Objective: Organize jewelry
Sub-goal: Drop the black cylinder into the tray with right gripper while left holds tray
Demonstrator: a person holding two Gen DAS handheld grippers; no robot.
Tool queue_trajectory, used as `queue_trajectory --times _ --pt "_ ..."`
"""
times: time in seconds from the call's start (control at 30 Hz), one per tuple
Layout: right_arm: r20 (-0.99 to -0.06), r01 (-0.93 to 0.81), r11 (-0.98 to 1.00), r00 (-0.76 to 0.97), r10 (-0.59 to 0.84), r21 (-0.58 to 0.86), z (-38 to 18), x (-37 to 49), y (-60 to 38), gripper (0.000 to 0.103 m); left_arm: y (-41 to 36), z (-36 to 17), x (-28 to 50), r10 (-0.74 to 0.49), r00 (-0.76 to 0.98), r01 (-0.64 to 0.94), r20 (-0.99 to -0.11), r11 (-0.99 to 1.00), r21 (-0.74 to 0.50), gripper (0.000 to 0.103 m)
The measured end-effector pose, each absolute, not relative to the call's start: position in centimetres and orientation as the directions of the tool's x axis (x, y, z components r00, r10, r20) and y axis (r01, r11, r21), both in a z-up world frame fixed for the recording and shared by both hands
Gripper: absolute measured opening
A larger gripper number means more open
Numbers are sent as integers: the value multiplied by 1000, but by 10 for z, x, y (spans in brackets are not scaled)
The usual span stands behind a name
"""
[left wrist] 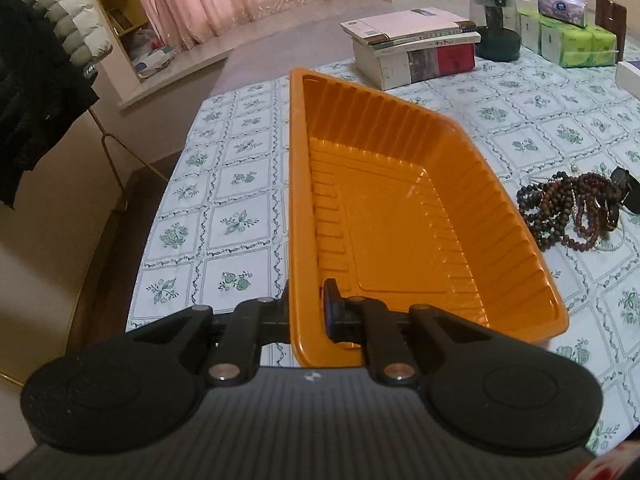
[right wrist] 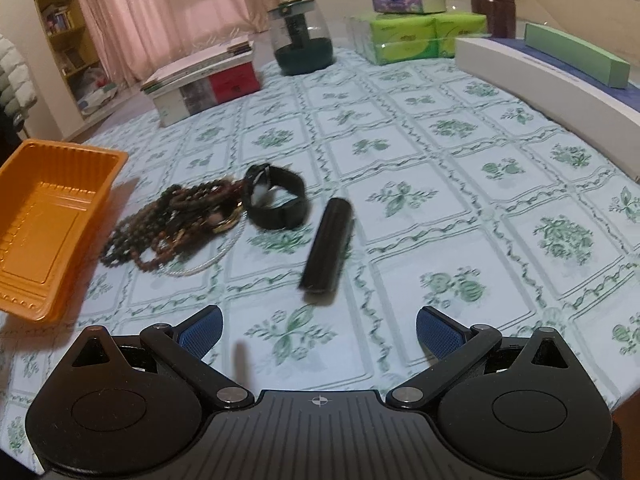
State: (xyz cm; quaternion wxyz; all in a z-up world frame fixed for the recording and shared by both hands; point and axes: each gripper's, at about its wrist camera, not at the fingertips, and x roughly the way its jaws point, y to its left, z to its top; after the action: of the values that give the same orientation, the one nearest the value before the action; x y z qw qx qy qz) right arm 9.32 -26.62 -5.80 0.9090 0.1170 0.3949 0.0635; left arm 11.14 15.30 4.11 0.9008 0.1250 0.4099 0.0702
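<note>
My left gripper [left wrist: 306, 308] is shut on the near left wall of an empty orange plastic tray [left wrist: 400, 216], one finger inside and one outside, holding it tilted above the table. The tray also shows at the left of the right wrist view [right wrist: 44, 216]. A pile of dark bead bracelets [right wrist: 176, 220] with a thin white chain lies right of the tray, also in the left wrist view [left wrist: 568, 208]. A black watch [right wrist: 276, 196] and a black cylindrical case [right wrist: 328, 248] lie beside the beads. My right gripper [right wrist: 319, 330] is open and empty, just short of the case.
The table has a green floral cloth [right wrist: 440, 184]. At the back stand stacked books [right wrist: 204, 84], a dark green glass jar [right wrist: 300, 40], tissue packs [right wrist: 412, 36] and long white and green boxes [right wrist: 560, 64]. A coat rack [left wrist: 40, 72] stands left of the table.
</note>
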Motion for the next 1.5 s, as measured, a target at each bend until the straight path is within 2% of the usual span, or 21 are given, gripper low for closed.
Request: queue_trajectory --times 0.33,0.37,0.4,0.53,0.57,0.6,0.63,0.67,0.7,0.83,0.93,1.07,1.23,1.3,1.5 --pt "-674 -58 976 715 188 211 -61 110 -269 102 143 46 107 243 661 -52 -710 959 279 11" --pt "-672 -60 977 717 185 205 -61 114 -268 94 143 46 107 244 660 -54 -710 959 279 11" --pt "-674 -64 978 715 185 200 -61 119 -267 82 142 46 107 244 660 -55 -710 959 278 11" --pt "-692 -73 985 704 160 154 -64 134 -258 70 139 45 106 250 664 -52 -705 956 290 11" --pt "-699 -70 989 702 139 127 -65 137 -255 61 139 45 105 251 664 -49 -704 955 293 11" --pt "-701 -68 992 702 125 109 -65 138 -253 47 139 45 106 250 665 -48 -704 955 294 11" --pt "-704 -64 994 702 112 94 -65 139 -251 39 139 45 106 249 666 -46 -703 954 295 11" --pt "-707 -63 995 700 103 82 -65 139 -250 23 139 45 105 249 668 -46 -702 955 295 11" --pt "-710 -61 995 698 96 74 -65 140 -249 19 139 45 104 248 669 -46 -701 955 294 11" --pt "-709 -56 996 699 93 76 -59 135 -247 19 141 44 102 243 673 -51 -699 958 283 11" --pt "-665 -96 989 731 149 115 -39 127 -237 19 141 43 100 238 674 -53 -699 960 276 11" --pt "-614 -223 943 717 330 246 -12 131 -202 19 141 43 100 234 678 -50 -697 960 274 11" --pt "-570 -392 821 591 570 415 0 152 -129 19 140 45 101 228 681 -44 -696 961 272 11" --pt "-572 -428 790 544 613 440 -4 161 -100 19 140 45 101 224 682 -42 -696 962 268 11" --pt "-623 -421 779 470 625 465 -30 175 -53 19 142 45 102 214 683 -34 -698 965 262 11"
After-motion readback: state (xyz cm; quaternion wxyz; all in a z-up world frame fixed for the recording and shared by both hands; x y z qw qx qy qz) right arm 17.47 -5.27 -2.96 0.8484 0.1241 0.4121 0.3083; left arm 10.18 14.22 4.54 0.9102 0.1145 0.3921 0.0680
